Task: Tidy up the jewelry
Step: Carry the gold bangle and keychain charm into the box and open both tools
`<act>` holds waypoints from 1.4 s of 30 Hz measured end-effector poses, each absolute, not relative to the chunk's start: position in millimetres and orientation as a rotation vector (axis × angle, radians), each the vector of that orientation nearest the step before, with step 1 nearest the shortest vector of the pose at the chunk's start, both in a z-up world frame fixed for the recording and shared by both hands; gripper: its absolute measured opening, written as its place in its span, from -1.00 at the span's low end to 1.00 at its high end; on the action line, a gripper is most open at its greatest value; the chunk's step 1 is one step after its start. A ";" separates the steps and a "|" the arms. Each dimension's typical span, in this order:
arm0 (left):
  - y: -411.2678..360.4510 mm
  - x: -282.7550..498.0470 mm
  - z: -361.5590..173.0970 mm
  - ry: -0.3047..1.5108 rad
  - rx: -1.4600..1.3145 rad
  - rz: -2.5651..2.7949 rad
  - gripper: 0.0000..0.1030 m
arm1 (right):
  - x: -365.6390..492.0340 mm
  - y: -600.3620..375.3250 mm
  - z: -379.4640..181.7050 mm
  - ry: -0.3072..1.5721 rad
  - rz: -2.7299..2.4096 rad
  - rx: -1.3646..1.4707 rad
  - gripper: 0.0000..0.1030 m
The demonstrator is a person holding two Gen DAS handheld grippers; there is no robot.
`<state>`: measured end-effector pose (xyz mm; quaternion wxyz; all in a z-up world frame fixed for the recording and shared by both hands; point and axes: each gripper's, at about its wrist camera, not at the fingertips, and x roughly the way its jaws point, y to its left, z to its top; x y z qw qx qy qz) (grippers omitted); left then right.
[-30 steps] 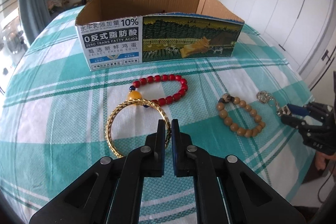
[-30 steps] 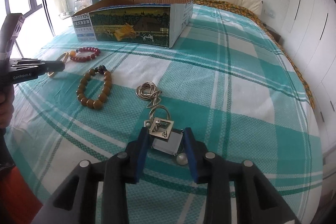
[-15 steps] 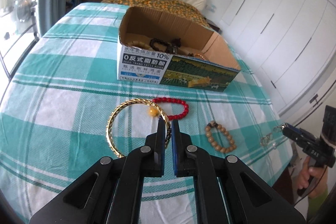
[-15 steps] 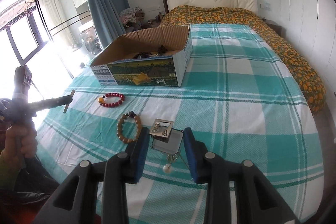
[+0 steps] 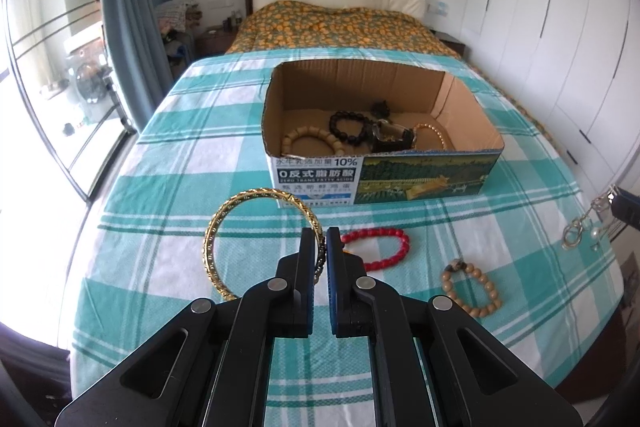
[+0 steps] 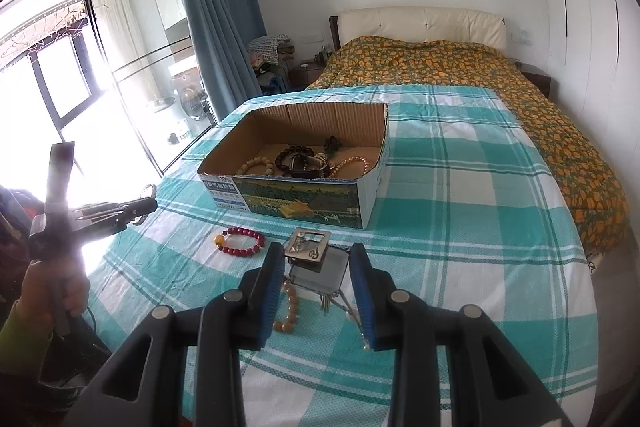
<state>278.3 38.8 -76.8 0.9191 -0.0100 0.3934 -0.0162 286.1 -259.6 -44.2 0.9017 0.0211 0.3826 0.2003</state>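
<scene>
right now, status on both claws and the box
Left claw shut on gold bangle, lifted. Right claw shut on square pendant. Box ahead, open, nothing blocking.

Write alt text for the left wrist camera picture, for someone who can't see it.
The left gripper is clamped on a gold bangle, held above a teal plaid bedspread. Ahead sits an open cardboard box already holding bracelets; a red bead bracelet and a tan bead bracelet lie on the bedspread.
</scene>
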 end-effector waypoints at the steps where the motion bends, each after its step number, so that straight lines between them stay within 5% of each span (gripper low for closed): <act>1: 38.7 280.1 -75.8 0.808 -0.017 -0.033 -0.93 | 289.0 -259.0 -43.9 0.791 0.417 0.048 -0.34; 30: 34.8 377.5 0.3 0.762 -0.104 -0.187 -0.93 | 407.8 -185.2 8.5 0.712 0.524 0.003 -0.34; 42: 20.6 479.8 -38.2 0.859 -0.100 -0.163 -0.93 | 528.5 -156.9 -41.6 0.835 0.443 -0.107 -0.34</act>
